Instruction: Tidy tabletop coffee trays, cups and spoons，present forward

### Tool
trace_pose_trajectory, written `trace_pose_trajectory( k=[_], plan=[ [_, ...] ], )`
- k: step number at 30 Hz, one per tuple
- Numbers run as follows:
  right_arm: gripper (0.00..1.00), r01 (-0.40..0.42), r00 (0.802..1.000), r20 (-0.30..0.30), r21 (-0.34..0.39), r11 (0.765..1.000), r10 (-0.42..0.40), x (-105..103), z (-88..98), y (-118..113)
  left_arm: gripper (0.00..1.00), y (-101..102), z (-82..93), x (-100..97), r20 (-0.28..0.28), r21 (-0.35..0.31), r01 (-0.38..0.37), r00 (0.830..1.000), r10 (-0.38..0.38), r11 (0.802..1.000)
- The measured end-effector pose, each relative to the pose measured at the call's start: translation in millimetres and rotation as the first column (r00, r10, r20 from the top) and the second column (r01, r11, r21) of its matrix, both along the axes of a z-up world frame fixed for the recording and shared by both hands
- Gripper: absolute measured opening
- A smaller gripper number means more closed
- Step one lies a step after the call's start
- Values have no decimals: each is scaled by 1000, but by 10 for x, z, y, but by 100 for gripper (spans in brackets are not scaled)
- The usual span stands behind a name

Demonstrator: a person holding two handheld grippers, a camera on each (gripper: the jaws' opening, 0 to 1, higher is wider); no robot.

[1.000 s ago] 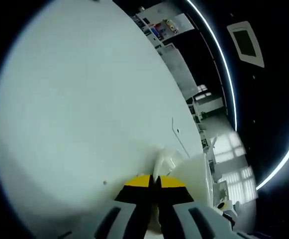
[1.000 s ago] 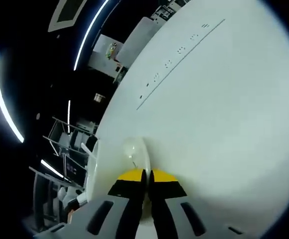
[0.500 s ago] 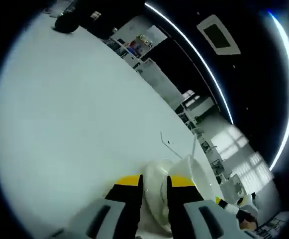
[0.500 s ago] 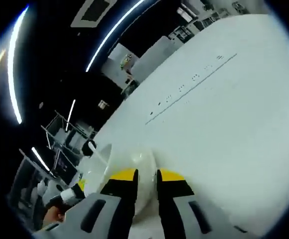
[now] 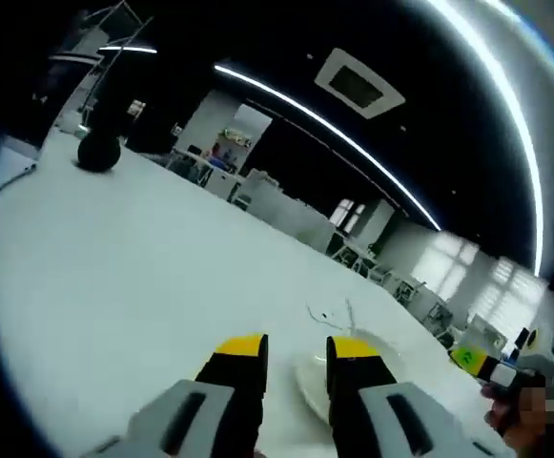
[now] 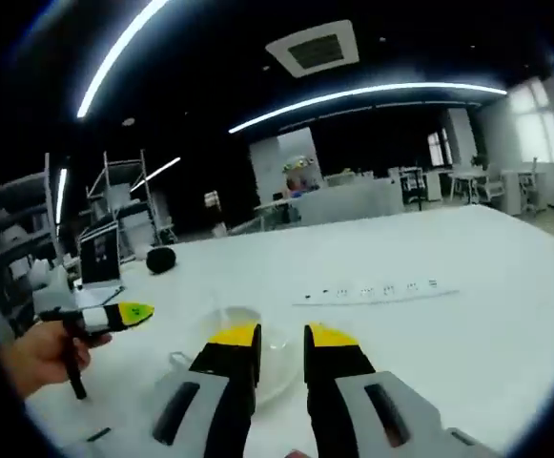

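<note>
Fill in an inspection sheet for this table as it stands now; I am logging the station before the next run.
Surface: wide white tabletop, with a row of small dark marks.
Job's things: white round saucer with a clear glass cup on it, lying ahead of both grippers; spoon too unclear to tell.
Clutter: dark round object at the far edge.
Grippers: left gripper open, empty; right gripper open, empty.
Cables: thin dark cable at the table edge.
Surroundings: dim hall, ceiling light strips, metal racks, bright windows.
</note>
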State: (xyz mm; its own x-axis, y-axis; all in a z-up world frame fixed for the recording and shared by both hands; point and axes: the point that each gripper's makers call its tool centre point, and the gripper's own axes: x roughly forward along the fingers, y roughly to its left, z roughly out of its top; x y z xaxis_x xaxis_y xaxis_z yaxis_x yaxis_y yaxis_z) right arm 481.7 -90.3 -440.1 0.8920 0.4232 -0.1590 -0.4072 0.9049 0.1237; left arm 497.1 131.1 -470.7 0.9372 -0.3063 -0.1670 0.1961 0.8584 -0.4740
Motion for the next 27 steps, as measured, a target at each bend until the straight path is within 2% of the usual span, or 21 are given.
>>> trace_pose_trajectory(
  k=[3,7,10,13,15,16,18,20,27],
  plan=[
    [21,1,997,72,-50,999,3,-160,148,-103,26,27,206,-135,59,64,17,998,-21,998],
    [24,27,990,137,-50,998,-20,-357,325,-278,26,89,498,-360,155,135,4,988,-25,991],
    [25,63,982,182,-58,996,-52,-512,442,-447,26,153,639,-531,207,182,-21,978,-18,983],
    [25,109,977,189,-31,994,-102,-655,509,-619,26,209,731,-697,224,156,-30,975,-6,987],
    [25,123,972,203,0,992,-121,-772,570,-696,26,263,796,-805,249,185,-53,969,6,981],
    [25,127,970,208,11,992,-127,-673,573,-826,26,287,824,-847,259,193,-60,966,8,979],
    [25,137,964,227,14,991,-136,-761,602,-892,26,334,866,-920,275,202,-73,961,15,977],
    [27,149,956,254,11,989,-147,-856,642,-941,26,431,915,-999,317,263,-115,948,27,958],
    [33,175,937,304,7,984,-169,-1172,737,-1120,26,582,948,-1308,369,302,-175,928,55,937]
  ],
)
